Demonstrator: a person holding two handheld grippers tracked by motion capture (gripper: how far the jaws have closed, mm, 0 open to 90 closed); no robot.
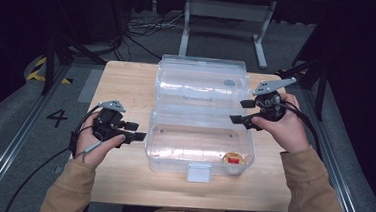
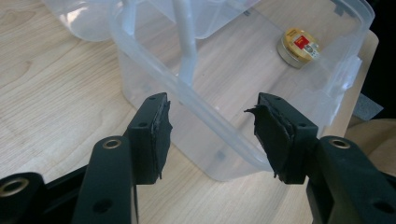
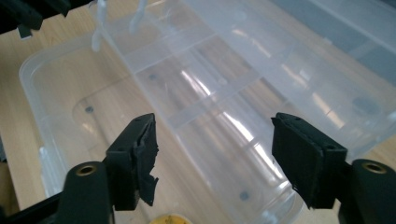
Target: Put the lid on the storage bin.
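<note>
- A clear plastic storage box [image 1: 198,142] sits in the middle of the desk [image 1: 122,81], its hinged lid [image 1: 200,79] thrown open toward the far edge.
- Inside, near the box's front right corner, lies a small round tin [image 1: 233,159] with a red label — nothing else is in it.
- The left gripper [image 1: 136,131] hovers just beside the box's left wall, jaws spread wide and empty.
- The right gripper [image 1: 241,112] hangs at the right side near the hinge line, jaws likewise gaping, holding nothing.
- The box looks light, thin-walled and slippery — it would flex under a hard squeeze; the rim or the lid's edge seems the surest place to grip.
</note>
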